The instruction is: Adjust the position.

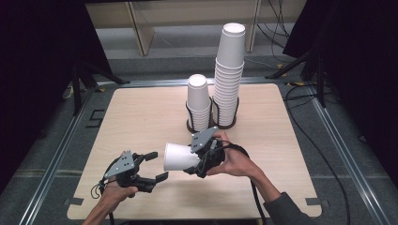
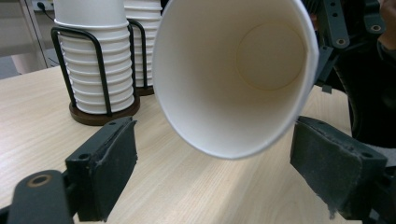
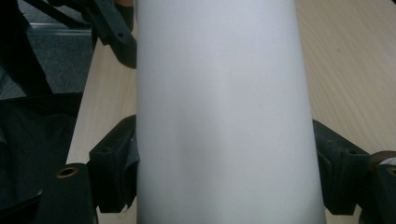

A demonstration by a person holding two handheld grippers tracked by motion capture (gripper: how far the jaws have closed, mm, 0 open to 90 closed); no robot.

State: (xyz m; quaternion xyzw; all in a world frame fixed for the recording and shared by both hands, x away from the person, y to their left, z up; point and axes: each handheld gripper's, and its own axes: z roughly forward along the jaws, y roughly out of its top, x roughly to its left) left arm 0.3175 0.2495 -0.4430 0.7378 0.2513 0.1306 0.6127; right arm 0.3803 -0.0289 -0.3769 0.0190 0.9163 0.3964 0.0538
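The left gripper sits low in the person's left hand, its grey plate tilted upward, its jaws spread wide apart and pointing toward the other gripper, nothing pressed between their pads. The right gripper is gripped by the right hand, forearm reaching in from below, jaws aimed back at the left ones and clamped on both sides of a paper cup.
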